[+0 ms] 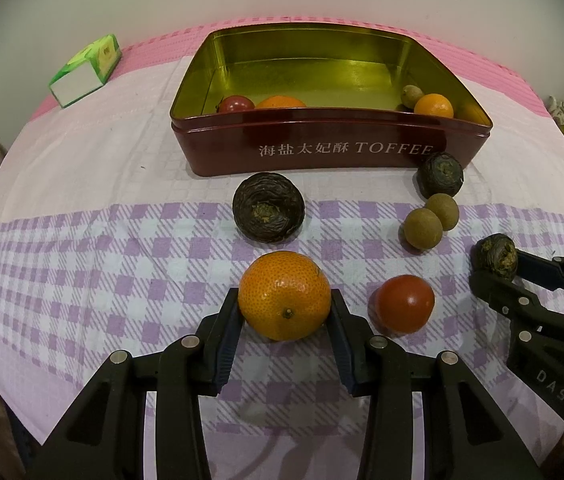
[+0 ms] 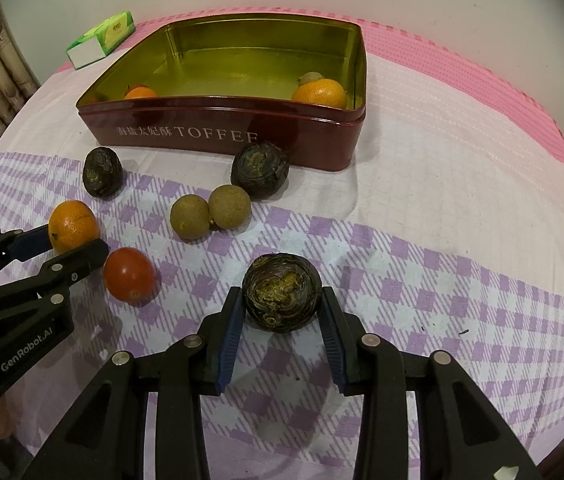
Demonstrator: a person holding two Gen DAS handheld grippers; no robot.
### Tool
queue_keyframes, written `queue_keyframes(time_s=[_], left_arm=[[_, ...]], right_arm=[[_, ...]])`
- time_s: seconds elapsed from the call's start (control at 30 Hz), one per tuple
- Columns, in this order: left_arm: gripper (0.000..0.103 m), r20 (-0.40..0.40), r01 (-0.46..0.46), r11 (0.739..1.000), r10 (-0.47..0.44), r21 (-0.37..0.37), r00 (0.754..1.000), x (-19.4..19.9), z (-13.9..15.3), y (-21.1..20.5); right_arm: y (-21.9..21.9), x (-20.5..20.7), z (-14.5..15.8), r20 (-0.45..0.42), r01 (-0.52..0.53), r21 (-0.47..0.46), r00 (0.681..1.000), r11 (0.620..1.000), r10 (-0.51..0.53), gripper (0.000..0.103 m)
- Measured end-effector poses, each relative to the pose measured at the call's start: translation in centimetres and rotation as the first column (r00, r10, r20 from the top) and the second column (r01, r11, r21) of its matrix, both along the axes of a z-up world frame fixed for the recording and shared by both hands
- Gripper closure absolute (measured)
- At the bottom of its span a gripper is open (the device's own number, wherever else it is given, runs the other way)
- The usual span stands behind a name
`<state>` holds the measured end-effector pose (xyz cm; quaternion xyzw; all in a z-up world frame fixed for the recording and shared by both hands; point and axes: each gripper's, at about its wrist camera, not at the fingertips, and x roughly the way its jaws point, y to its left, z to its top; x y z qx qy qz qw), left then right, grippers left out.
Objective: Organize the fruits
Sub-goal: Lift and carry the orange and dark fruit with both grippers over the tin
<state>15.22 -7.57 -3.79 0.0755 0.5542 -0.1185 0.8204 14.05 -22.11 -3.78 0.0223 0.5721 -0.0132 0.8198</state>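
Nearest the left camera, the left gripper (image 1: 285, 312) is clenched on an orange mandarin (image 1: 284, 295), its pads pressed to either flank while the fruit sits on the checked cloth (image 1: 122, 272) that covers the surface; the hold is on a round, smooth skin, so a lift that tilts could let it roll out forward (the pads grip only the widest part). The right gripper (image 2: 280, 308) likewise grasps a dark wrinkled fruit (image 2: 281, 293) from both sides, though its right pad looks only just in contact, so that grip may be the weaker of the two.

Just beside the mandarin lies a red tomato (image 1: 404, 303); it sits between the two grippers, and a sideways swing of either one could knock it rolling across the cloth. A little farther, two brown-green longans (image 2: 210, 211) rest touching each other; a nudge to one would move both. Beyond them one more dark fruit (image 1: 268, 207) lies in the open, and another (image 1: 440, 174) rests close against the front wall of the tin (image 1: 334, 152), where a low carry could clip it.

The red toffee tin stands farthest, open, with a few fruits already in its near corners; the chief risk there is a gripper that crosses too low and strikes the rim, or a drop from height that makes the fruit bounce on the metal floor.
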Motion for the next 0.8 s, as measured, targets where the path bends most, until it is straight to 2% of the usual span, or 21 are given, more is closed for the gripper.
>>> queue_keyframes(time_s=[0.8], left_arm=[[0.060,-0.006,0.045,0.999,-0.045,-0.001,0.999,-0.2,0.0,-0.7]], right_arm=[[-1.1,0.7,0.9,-0.022,0.026,0.046,0.999,0.999,-0.025,0.069]])
